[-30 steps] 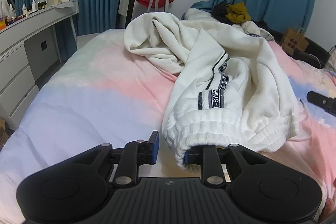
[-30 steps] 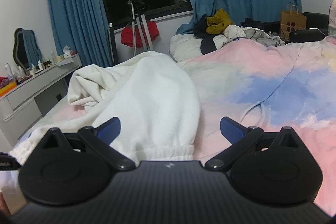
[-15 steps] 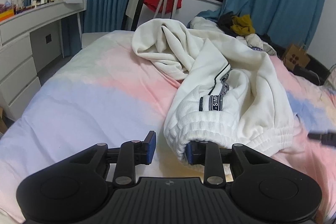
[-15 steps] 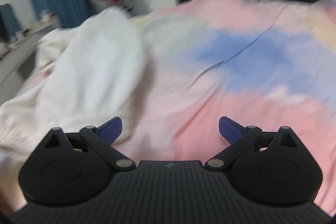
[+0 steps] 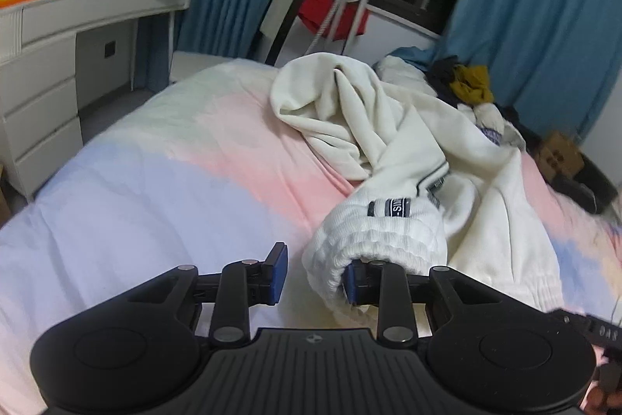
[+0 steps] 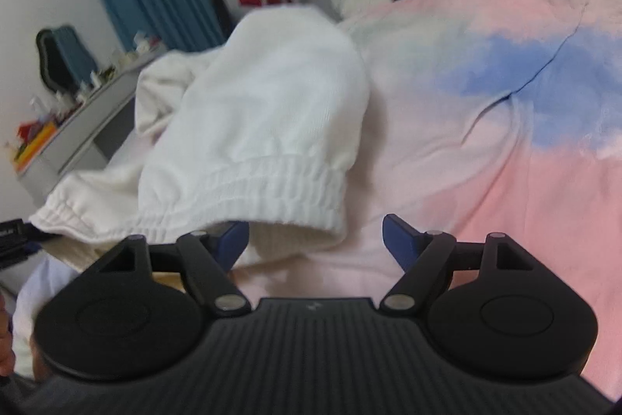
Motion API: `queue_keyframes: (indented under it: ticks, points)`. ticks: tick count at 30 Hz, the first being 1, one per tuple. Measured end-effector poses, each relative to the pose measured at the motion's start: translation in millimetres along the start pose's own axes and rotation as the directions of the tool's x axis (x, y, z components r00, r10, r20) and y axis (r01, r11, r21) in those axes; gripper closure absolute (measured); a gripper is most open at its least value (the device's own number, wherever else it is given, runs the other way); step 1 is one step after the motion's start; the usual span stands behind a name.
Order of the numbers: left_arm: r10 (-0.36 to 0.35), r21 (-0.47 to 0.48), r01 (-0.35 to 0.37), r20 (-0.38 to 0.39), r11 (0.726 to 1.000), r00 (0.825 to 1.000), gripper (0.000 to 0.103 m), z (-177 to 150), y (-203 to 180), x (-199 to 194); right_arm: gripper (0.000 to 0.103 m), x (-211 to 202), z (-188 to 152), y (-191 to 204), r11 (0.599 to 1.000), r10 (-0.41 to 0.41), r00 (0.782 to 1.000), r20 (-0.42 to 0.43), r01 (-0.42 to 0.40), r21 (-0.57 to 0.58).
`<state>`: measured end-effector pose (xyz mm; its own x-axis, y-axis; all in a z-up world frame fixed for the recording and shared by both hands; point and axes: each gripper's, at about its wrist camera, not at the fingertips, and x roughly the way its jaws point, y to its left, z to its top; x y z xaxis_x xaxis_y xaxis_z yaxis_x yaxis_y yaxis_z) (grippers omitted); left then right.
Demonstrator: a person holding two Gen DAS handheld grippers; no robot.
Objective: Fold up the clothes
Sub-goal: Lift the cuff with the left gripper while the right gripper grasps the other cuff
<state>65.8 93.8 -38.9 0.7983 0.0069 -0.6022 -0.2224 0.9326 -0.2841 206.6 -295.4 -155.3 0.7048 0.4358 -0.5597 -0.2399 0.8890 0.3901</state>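
A white pair of sweatpants point(image 5: 392, 158) lies crumpled on the pastel bedspread point(image 5: 155, 181); it also shows in the right wrist view point(image 6: 256, 127). Its ribbed waistband point(image 5: 373, 240) with a dark lettered band sits at my left gripper point(image 5: 313, 273). That gripper is open, its right finger tucked inside the waistband opening and its left finger outside. My right gripper point(image 6: 315, 240) is open wide, its left finger under the elastic hem point(image 6: 264, 189) of the pants, the right finger over bare bedspread point(image 6: 505, 142).
A white dresser point(image 5: 58, 65) with bottles stands left of the bed. A clothes pile point(image 5: 470, 88), paper bag point(image 5: 559, 154) and blue curtains point(image 5: 544, 6) lie beyond. A rack with a red garment point(image 5: 334, 14) stands by the window.
The left gripper has pushed forward with its right finger in the waistband, and the waistband has bunched up. The right gripper swung away, then came back to the hem, lower and closer.
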Motion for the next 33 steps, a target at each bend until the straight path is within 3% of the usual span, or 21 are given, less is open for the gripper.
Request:
queue_keyframes:
  ticks: [3,5,9,10,13,16,19,21,24,26,28,33]
  points:
    - [-0.004,0.019,0.004,-0.002,1.0,1.0,0.073,5.9,-3.7,13.0,0.023,3.5,3.3,0.2,0.998,0.047,0.999,0.021,-0.048,0.049]
    - [-0.001,0.056,0.001,0.001,0.998,1.0,0.073,6.6,-8.7,21.3,0.023,8.4,6.2,5.6,0.999,0.025,0.999,0.044,-0.027,0.034]
    - [-0.001,0.096,0.002,-0.012,0.995,1.0,0.075,2.8,-14.2,40.3,0.028,22.6,-0.6,12.4,0.996,-0.086,0.995,0.041,0.087,-0.034]
    - [0.003,0.096,-0.001,-0.013,0.995,1.0,0.082,1.9,-13.7,42.9,0.03,26.2,-3.0,13.1,0.993,-0.112,0.993,0.038,0.113,-0.045]
    - [0.006,0.095,-0.006,-0.003,0.995,1.0,0.087,0.9,-11.8,44.6,0.044,31.2,-5.5,1.5,0.974,-0.225,0.974,0.015,0.226,-0.023]
    - [-0.006,0.091,0.004,0.018,0.996,1.0,0.088,0.8,-11.6,38.2,0.045,32.1,-9.3,-8.3,0.973,-0.232,0.973,0.015,0.232,0.017]
    - [-0.007,0.11,0.004,0.026,0.994,1.0,0.087,-2.7,-14.9,31.3,0.07,19.4,-6.8,5.4,0.975,-0.217,0.969,0.116,0.221,-0.03]
    - [-0.001,0.142,-0.001,0.016,0.99,1.0,0.087,-7.9,-19.6,28.7,0.071,4.5,-4.7,12.1,0.979,-0.189,0.958,0.218,0.202,-0.041]
    - [0.016,0.193,-0.016,0.001,0.981,1.0,0.087,-17.6,-27.7,26.9,0.071,-0.1,1.1,6.8,0.981,-0.19,0.95,0.247,0.193,0.01]
    - [0.029,0.211,-0.028,-0.004,0.977,1.0,0.086,-22.9,-30.7,26.3,0.072,10.9,2.4,-3.6,0.981,-0.193,0.966,0.173,0.187,0.05]
    - [0.04,0.22,-0.038,-0.004,0.975,0.999,0.085,-25.2,-31.0,26.1,0.081,20.4,1.5,-10.9,0.981,-0.186,0.978,0.095,0.179,0.08]
    - [0.071,0.222,-0.064,-0.025,0.973,0.997,0.075,-28.3,-28.2,29.9,0.088,25.5,-1.9,-9.2,0.983,-0.165,0.985,0.06,0.159,0.087]
